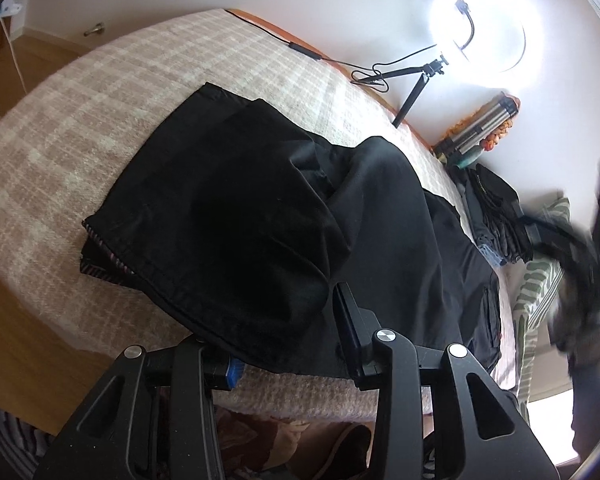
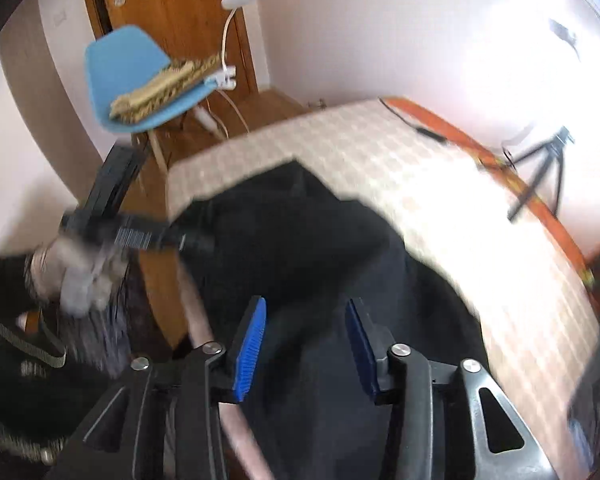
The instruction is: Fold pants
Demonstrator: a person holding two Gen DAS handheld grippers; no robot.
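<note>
Black pants (image 1: 240, 200) lie bunched and partly folded on a bed with a beige checked blanket (image 1: 100, 92). My left gripper (image 1: 276, 320) sits at their near hem with jaws apart. Cloth drapes over its left finger, where only a strip of blue pad (image 1: 228, 368) shows, and the pads do not press together on it. My right gripper (image 2: 306, 304) hovers open over the pants (image 2: 292, 232) with nothing between its blue pads (image 2: 252, 348). It shows as a blur at the right edge (image 1: 540, 228) in the left wrist view. A hand (image 2: 80, 276) holds the left gripper (image 2: 196, 242) at the bed's edge.
A lit ring light (image 1: 484, 36) on a tripod (image 1: 412, 92) stands at the far side of the bed. A pile of dark clothes (image 1: 496, 216) and a striped pillow (image 1: 540, 280) lie to the right. A blue chair (image 2: 132, 76) and a wooden door (image 2: 172, 8) stand beyond the bed's end.
</note>
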